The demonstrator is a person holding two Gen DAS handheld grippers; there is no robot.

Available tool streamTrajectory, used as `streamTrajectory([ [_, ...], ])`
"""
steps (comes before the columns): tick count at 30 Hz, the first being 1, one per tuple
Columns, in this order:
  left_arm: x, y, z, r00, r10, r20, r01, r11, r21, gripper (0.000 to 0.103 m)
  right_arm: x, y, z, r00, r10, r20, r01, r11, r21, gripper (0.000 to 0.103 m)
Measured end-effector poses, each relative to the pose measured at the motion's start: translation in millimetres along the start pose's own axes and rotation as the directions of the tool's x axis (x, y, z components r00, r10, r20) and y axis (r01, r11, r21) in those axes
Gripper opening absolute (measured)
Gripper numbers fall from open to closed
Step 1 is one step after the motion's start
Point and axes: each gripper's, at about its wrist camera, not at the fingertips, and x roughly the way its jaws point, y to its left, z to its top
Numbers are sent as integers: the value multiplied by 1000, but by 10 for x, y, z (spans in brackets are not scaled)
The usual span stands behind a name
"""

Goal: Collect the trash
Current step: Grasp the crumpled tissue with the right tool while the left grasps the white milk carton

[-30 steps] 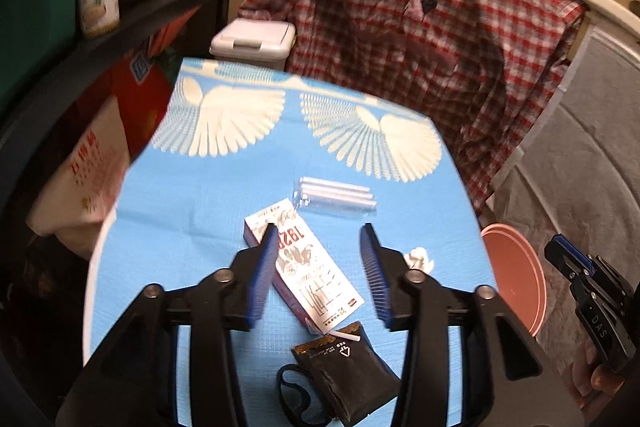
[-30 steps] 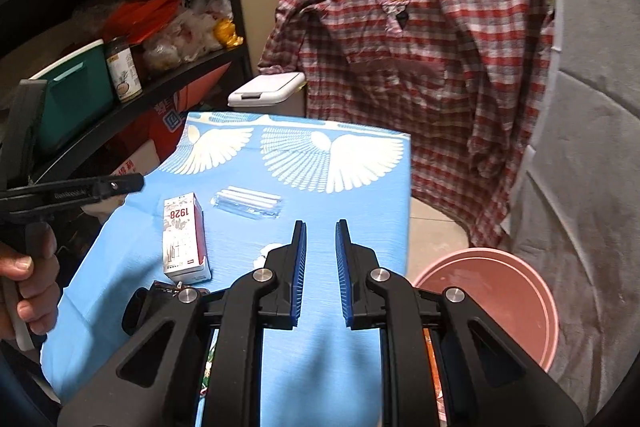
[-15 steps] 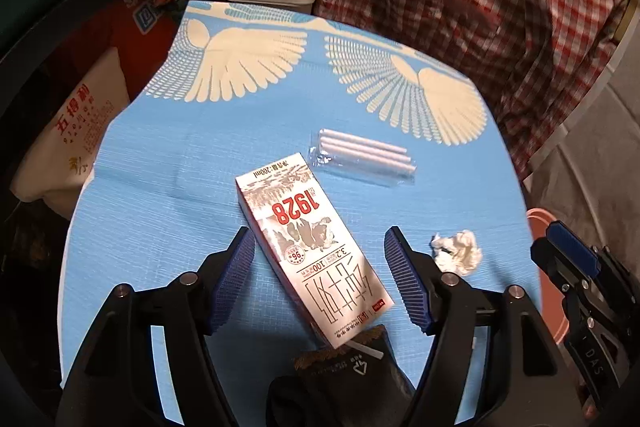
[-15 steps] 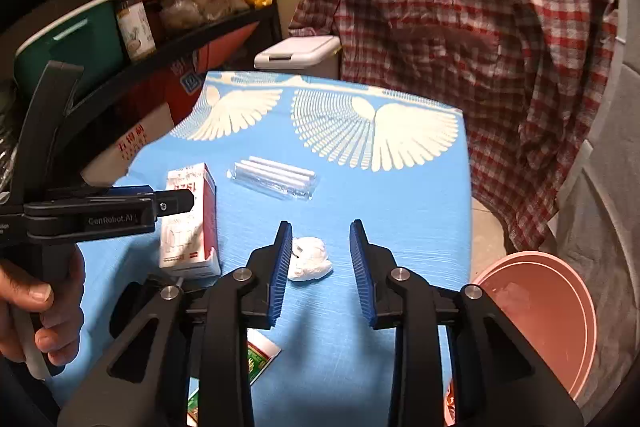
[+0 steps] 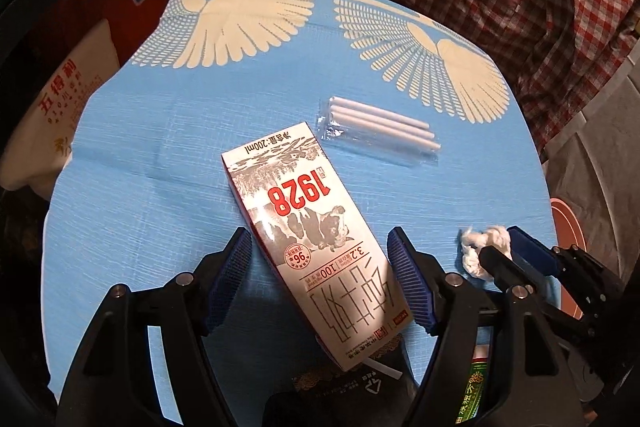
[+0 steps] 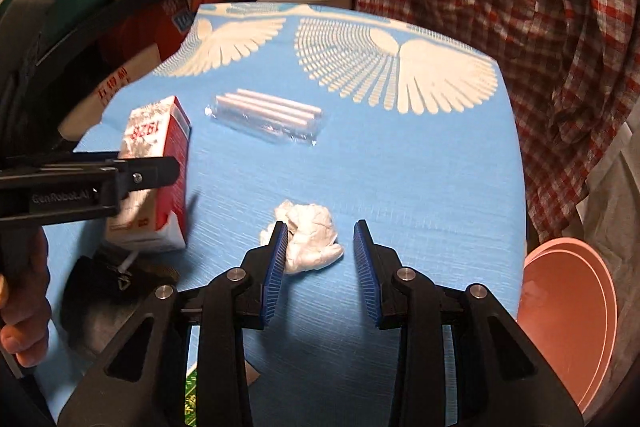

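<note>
Carton [image 5: 316,227] and tissue wad [image 6: 308,237], one lined up in each of my tools.

The carton lies flat on the desk [image 5: 160,195], light and stiff: I'd pinch its long sides. The wad is soft, graspable anywhere. Left tool [image 5: 320,287] and right tool [image 6: 320,259] gape wide, holding nothing; both came closer than a second ago.

Blue-clothed table [image 5: 120,227]: carton [image 5: 316,227], straws [image 5: 380,127], tissue [image 6: 312,235].

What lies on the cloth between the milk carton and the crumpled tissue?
Only bare blue cloth lies between the milk carton and the crumpled tissue, as the right wrist view shows.
</note>
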Motion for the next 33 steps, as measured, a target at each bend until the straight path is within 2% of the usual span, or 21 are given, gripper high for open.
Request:
streamTrajectory([
  [1, 2, 1, 2, 1000, -1, -1, 1, 1000, 1, 69, -4, -6, -3, 1000, 8, -1, -8, 1000, 4, 20],
  [4, -5, 2, 6, 1000, 0, -5, 0, 1000, 5, 68, -65, -18, 6, 1000, 4, 13, -4, 1000, 6, 14],
  [12, -135, 37, 13, 1000, 25, 15, -25, 1000, 2, 54, -345, -74, 32, 998, 1, 70, -3, 999, 39, 13],
  [22, -471, 56, 16, 997, 16, 80, -14, 1000, -25, 51, -793, -170, -28, 991, -17, 134, 8, 998, 65, 13],
  [33, -815, -62, -26, 993, -41, 112, 48, 997, -61, 51, -1289, -353, -212, 982, -49, 185, 30, 994, 105, 13],
])
